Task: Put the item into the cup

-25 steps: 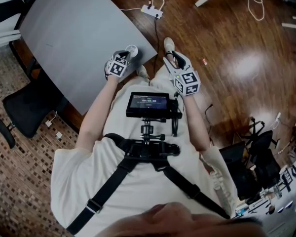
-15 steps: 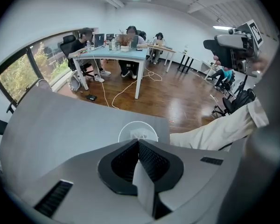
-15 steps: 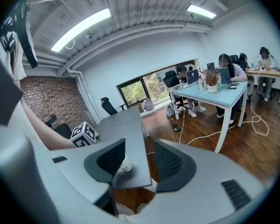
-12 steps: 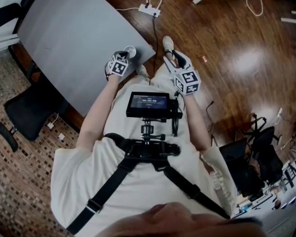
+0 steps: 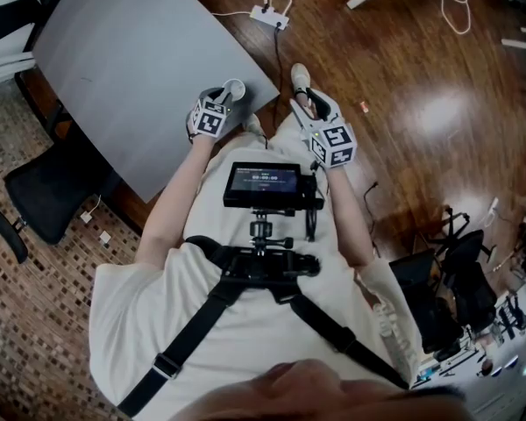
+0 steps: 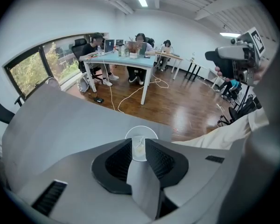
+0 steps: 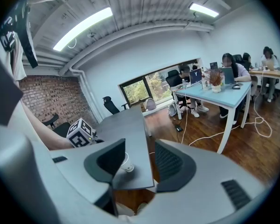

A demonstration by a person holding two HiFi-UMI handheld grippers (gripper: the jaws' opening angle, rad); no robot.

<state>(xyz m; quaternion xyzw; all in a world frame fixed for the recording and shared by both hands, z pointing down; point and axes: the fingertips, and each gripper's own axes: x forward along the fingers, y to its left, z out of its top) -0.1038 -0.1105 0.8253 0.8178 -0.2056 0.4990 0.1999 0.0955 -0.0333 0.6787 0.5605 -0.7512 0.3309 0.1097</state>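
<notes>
A white paper cup [image 5: 233,88] stands at the near corner of the grey table [image 5: 131,68]. My left gripper [image 5: 221,105] hovers right over it, jaws opening. In the left gripper view the cup's rim [image 6: 141,133] shows just past the fingertips. A small pale item [image 6: 139,148] lies inside the cup, seen through the gap, and the pads do not touch it. My right gripper [image 5: 309,105] hangs open and empty beside the table, above the wooden floor. From the right gripper view the cup [image 7: 126,164] appears between its jaws, farther off.
The cup stands close to the table's corner and edge. A white power strip [image 5: 270,17] with cables lies on the floor beyond. A black office chair [image 5: 44,196] stands left of the table. People sit at a blue table [image 6: 126,59] farther off.
The left gripper has shifted slightly at the cup. The right gripper has stayed where it was.
</notes>
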